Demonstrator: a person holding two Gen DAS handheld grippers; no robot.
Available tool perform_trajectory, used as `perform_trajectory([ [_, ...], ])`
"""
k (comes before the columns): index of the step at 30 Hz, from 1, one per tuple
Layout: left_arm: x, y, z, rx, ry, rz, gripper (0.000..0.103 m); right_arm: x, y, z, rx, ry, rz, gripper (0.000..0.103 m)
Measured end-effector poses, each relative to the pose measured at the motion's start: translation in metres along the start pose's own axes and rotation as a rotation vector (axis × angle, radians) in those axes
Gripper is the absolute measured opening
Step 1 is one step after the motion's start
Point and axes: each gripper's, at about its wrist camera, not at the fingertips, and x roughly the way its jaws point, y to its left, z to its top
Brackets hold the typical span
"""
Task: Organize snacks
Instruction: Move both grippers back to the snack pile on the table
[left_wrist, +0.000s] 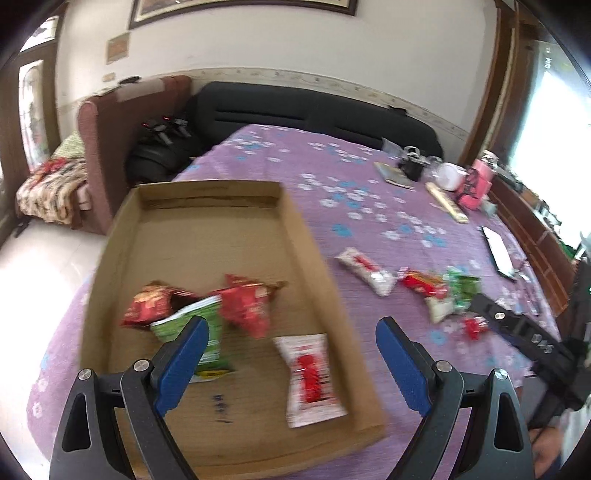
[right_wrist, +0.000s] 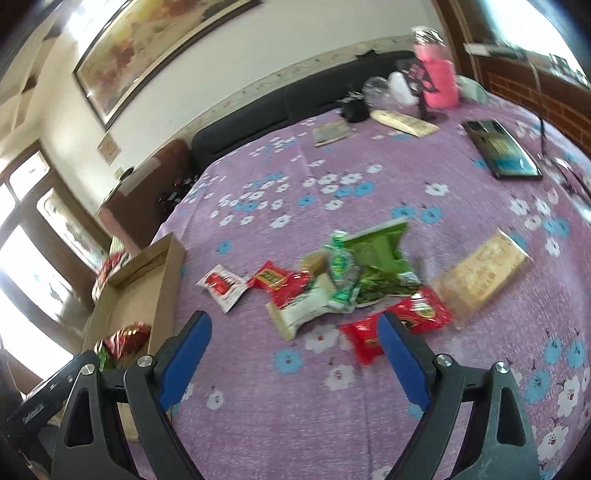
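Left gripper (left_wrist: 291, 332) wide open, empty, over box (left_wrist: 207, 192) w/ four packets inside. Right gripper (right_wrist: 293, 328) open too – nothing btwn jaws – above snack pile (right_wrist: 343, 284) on cloth (right_wrist: 295, 406), beside box.

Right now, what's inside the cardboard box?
Inside the cardboard box lie two red packets, a green packet partly under them, and a white-and-red packet. Whatever the packets cover stays hidden.
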Motion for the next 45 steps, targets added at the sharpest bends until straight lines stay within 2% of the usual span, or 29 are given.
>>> perform_trajectory([
  [5, 0.015, -0.036, 0.016, 0.010, 0.088, -0.085, 0.094, -0.009, -0.034, 0.006, 0.148, -0.052, -0.037, 0.090],
  [8, 0.031, -0.056, 0.025, -0.014, 0.172, -0.146, 0.094, -0.016, -0.049, 0.007, 0.218, -0.093, -0.081, 0.090],
  [11, 0.047, -0.074, 0.031, -0.037, 0.231, -0.173, 0.084, -0.020, -0.058, 0.008, 0.252, -0.119, -0.110, 0.090],
  [13, 0.058, -0.085, 0.035, -0.040, 0.260, -0.173, 0.074, -0.022, -0.062, 0.007, 0.270, -0.129, -0.114, 0.090],
  [18, 0.093, -0.102, 0.042, -0.098, 0.362, -0.193, 0.059, -0.027, -0.068, 0.008, 0.294, -0.146, -0.118, 0.090],
  [20, 0.106, -0.107, 0.044, -0.119, 0.385, -0.187, 0.058, -0.029, -0.070, 0.009, 0.300, -0.157, -0.118, 0.090],
  [24, 0.131, -0.116, 0.049, -0.145, 0.420, -0.178, 0.049, -0.032, -0.070, 0.008, 0.300, -0.166, -0.112, 0.090],
  [26, 0.139, -0.124, 0.050, -0.135, 0.429, -0.186, 0.049, -0.032, -0.069, 0.009, 0.296, -0.167, -0.111, 0.090],
  [30, 0.156, -0.132, 0.049, -0.132, 0.439, -0.151, 0.049, -0.033, -0.069, 0.009, 0.292, -0.167, -0.111, 0.090],
  [32, 0.158, -0.132, 0.049, -0.126, 0.423, -0.146, 0.046, -0.033, -0.069, 0.009, 0.295, -0.171, -0.111, 0.090],
  [34, 0.156, -0.132, 0.048, -0.101, 0.401, -0.131, 0.029, -0.033, -0.069, 0.009, 0.294, -0.172, -0.116, 0.090],
  [36, 0.156, -0.130, 0.045, -0.080, 0.393, -0.117, 0.020, -0.032, -0.070, 0.010, 0.291, -0.173, -0.119, 0.090],
  [42, 0.139, -0.127, 0.029, 0.006, 0.351, -0.096, 0.019, -0.031, -0.071, 0.009, 0.293, -0.163, -0.119, 0.090],
  [45, 0.130, -0.124, 0.019, 0.053, 0.301, -0.091, 0.019, -0.028, -0.071, 0.009, 0.291, -0.144, -0.107, 0.090],
])
